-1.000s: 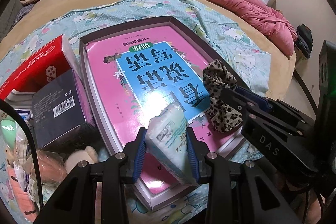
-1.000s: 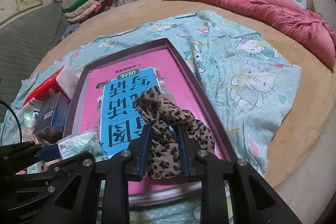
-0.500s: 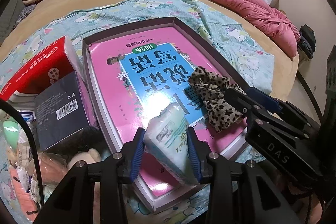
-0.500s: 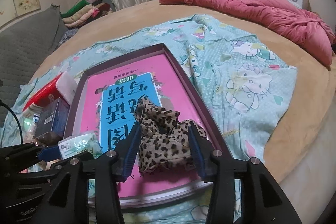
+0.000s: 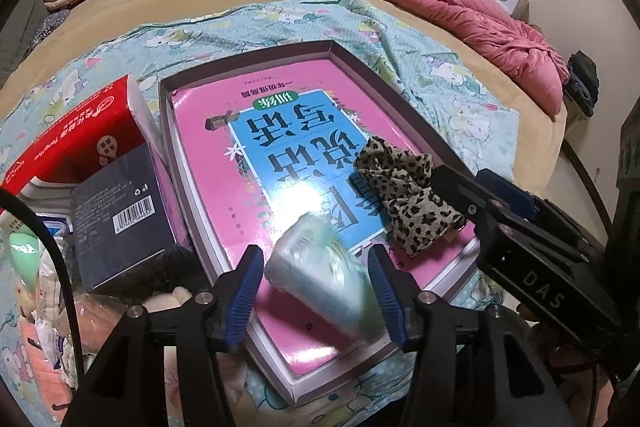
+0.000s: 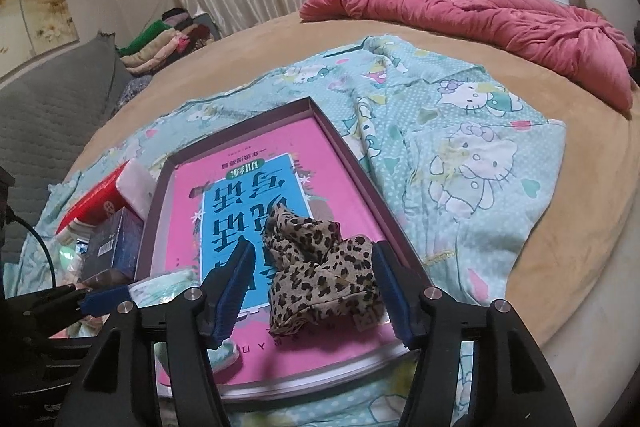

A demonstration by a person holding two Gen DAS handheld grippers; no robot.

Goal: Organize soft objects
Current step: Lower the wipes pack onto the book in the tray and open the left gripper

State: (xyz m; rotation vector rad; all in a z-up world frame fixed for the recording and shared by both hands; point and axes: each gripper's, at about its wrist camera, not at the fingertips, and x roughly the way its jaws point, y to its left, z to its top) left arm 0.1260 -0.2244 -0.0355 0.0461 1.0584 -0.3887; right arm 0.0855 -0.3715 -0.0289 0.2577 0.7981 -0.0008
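A shallow box [image 5: 404, 115] with a dark rim was seen on a teal cartoon-print sheet [image 6: 472, 147] spread over a tan bed [image 6: 600, 211]; a pink and blue book cover [image 5: 280, 155] filled its floor. All places below are given relative to this box.

The left gripper [image 5: 316, 291] was found over the box's near edge, its jaws opening. A pale green tissue pack [image 5: 324, 279], blurred in the left wrist view, lay between the blue pads [image 5: 244, 287]. A gap was visible beside the left pad; on the right the pack appeared close to the pad, and contact could not be judged. The pack rested on the book cover inside the box.

The right gripper [image 6: 316, 287] was found over the box's near right part, jaws likewise opening. A leopard-print cloth [image 6: 320, 275] lay bunched on the book cover between the pads [image 6: 388, 291]; a gap showed on the left side, while the cloth's edge reached the right pad.

Just outside the box's left wall, a red tissue package [image 5: 76, 143] and a dark barcoded carton [image 5: 120, 215] were noted, touching each other. Beyond the box's far end, a pink quilt [image 6: 480, 11] was bunched on the bed. Folded clothes [image 6: 160, 43] were stacked far to the left of it.
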